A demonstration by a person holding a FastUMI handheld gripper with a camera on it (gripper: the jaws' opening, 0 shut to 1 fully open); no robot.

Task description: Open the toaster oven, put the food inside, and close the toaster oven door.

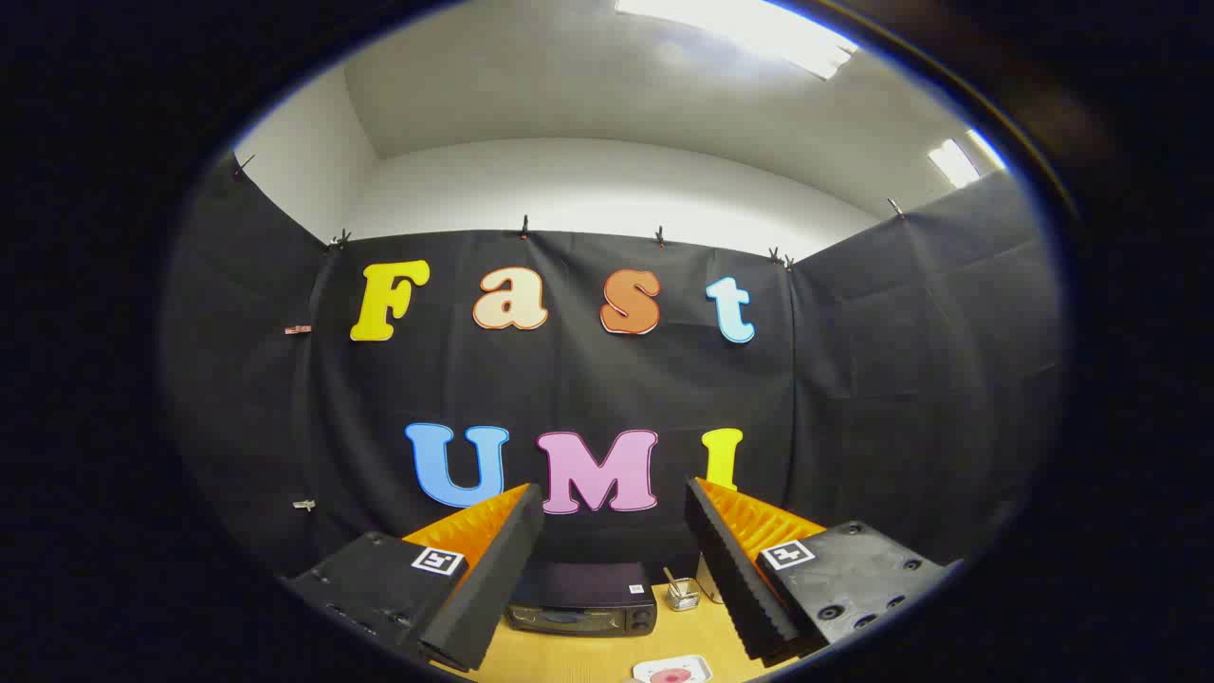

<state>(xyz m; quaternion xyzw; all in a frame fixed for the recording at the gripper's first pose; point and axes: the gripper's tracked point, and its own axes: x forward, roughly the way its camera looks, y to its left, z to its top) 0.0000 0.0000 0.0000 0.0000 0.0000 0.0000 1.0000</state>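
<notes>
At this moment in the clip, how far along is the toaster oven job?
Nothing looks done yet. The toaster oven sits on the wooden table beyond the fingers, its door apparently closed. The gripper is open and holds nothing, raised well short of the oven. A small plate with something pink lies nearer, likely the food. Opening, loading and closing all remain.

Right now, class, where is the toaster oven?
In the gripper view, the toaster oven sits on the wooden table against the booth wall, beyond and between the open gripper's fingers.
</notes>
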